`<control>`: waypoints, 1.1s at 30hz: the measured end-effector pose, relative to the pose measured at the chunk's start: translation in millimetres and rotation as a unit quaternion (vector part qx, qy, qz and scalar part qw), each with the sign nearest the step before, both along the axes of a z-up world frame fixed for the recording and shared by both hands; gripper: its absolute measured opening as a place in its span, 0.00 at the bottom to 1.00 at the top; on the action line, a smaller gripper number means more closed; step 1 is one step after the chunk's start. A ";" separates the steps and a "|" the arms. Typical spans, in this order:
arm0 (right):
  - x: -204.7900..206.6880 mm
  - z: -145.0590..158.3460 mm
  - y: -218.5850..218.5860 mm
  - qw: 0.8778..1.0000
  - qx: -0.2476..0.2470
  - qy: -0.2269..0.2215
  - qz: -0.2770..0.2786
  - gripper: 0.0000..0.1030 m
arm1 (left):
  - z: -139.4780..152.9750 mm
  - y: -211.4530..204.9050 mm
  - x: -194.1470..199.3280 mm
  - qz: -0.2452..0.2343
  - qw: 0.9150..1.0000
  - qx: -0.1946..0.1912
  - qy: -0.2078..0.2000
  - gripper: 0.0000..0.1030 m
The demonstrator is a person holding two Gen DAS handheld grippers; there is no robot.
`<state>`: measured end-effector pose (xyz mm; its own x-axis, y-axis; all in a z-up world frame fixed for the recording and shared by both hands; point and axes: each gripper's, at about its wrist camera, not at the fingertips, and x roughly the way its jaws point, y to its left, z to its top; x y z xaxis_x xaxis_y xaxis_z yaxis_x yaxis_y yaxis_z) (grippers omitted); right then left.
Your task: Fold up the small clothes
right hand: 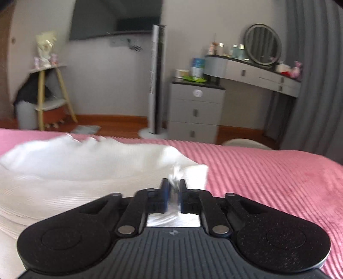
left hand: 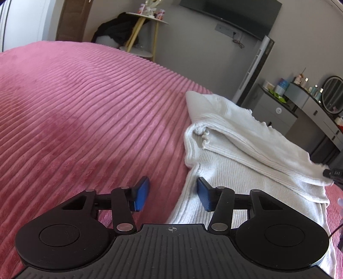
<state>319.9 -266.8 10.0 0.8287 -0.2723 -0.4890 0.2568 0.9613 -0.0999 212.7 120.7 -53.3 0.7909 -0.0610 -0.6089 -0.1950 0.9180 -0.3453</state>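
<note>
A white ribbed knit garment [left hand: 246,154] lies partly folded on the pink ribbed bedspread [left hand: 85,107]. My left gripper [left hand: 173,194] is open and empty, its blue pads [left hand: 142,194] straddling the garment's near left edge. In the right wrist view my right gripper [right hand: 173,191] is shut on a bunched edge of the white garment [right hand: 85,171] and holds it lifted above the bedspread [right hand: 268,176]. The cloth there is motion-blurred. The right gripper's tip shows at the far right of the left wrist view [left hand: 332,172], holding the garment's raised edge.
Beyond the bed's far edge stand a tower fan [right hand: 156,81], a grey drawer unit [right hand: 195,111], a vanity desk with a round mirror [right hand: 262,44], and a yellow-legged side table [right hand: 49,92]. A wall TV [left hand: 233,12] hangs above.
</note>
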 end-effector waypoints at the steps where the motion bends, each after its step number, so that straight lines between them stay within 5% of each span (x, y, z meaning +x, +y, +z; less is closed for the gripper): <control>1: -1.7 0.3 -1.4 1.000 -0.001 -0.002 -0.018 0.14 | 0.1 0.7 0.0 0.001 1.000 0.000 0.001 0.53; 4: -12.5 6.0 -12.5 0.998 0.058 -0.017 -0.021 0.14 | 2.7 2.2 -1.9 0.005 1.000 -0.009 -0.004 0.52; 8: -16.8 6.0 -3.2 0.995 0.085 -0.013 0.042 0.14 | 8.5 4.3 -5.7 0.008 0.999 -0.022 -0.025 0.52; 12: -10.0 -5.3 8.8 0.996 0.061 0.001 0.068 0.14 | 16.1 4.4 -12.2 0.006 0.998 -0.020 -0.059 0.53; 15: 3.8 -25.3 0.3 0.996 0.057 0.057 0.032 0.12 | 21.5 3.6 -13.9 0.007 0.997 -0.004 -0.078 0.58; 25: 0.1 -10.0 2.8 0.998 0.043 0.016 0.033 0.11 | 29.4 1.1 -11.4 -0.006 0.995 0.039 -0.090 0.69; 33: 15.9 -37.7 -17.1 0.999 0.002 0.048 0.019 0.11 | 19.4 -10.1 -5.0 -0.028 0.996 0.055 -0.070 0.73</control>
